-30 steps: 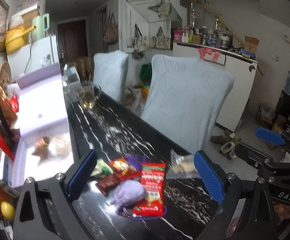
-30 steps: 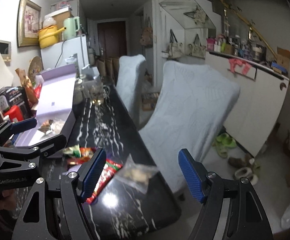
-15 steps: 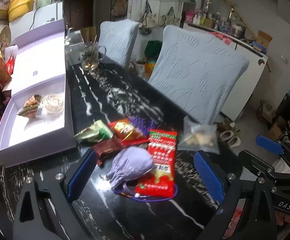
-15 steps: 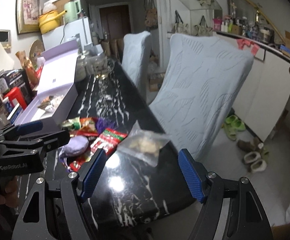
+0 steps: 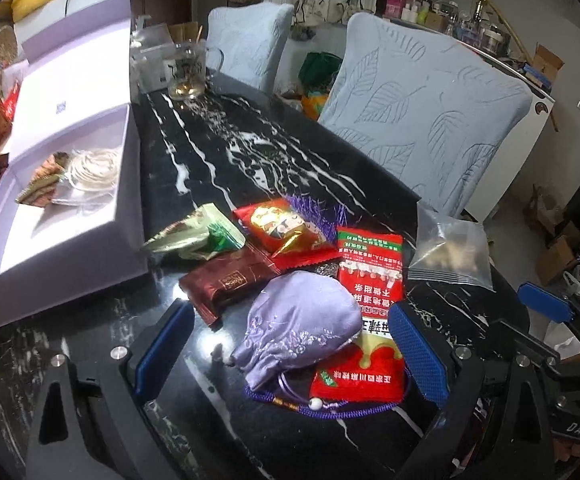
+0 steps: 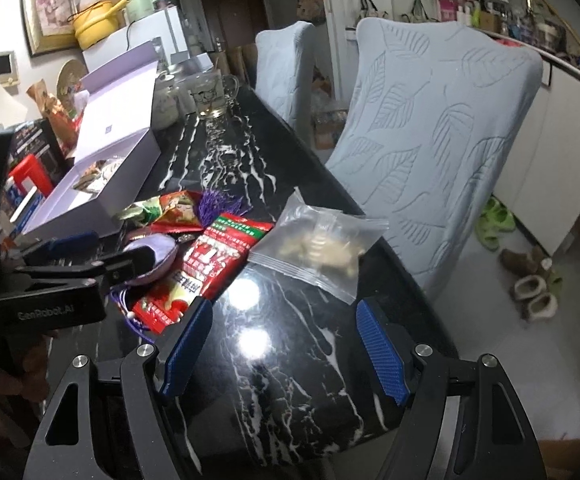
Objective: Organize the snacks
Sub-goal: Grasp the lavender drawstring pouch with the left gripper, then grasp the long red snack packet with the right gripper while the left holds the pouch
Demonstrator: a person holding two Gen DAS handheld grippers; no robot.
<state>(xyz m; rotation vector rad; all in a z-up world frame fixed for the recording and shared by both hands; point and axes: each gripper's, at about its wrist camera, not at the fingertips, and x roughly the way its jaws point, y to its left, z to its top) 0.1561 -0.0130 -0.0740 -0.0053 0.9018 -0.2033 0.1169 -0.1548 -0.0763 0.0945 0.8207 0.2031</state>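
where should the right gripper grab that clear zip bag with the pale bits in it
Grip the clear zip bag at its near, flat zip-seal edge, coming from the right gripper side. That strip lies free on the black table; the bulging middle holds the contents, and the red packet borders its left.

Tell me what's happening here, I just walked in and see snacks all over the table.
A person holds a gripper in each hand over a black marble table, sorting snacks. Both the left gripper and right gripper are open and empty. The left one hangs over a lilac drawstring pouch lying partly on a red packet; the right one faces a clear zip bag. The open lilac box already holds a few items.
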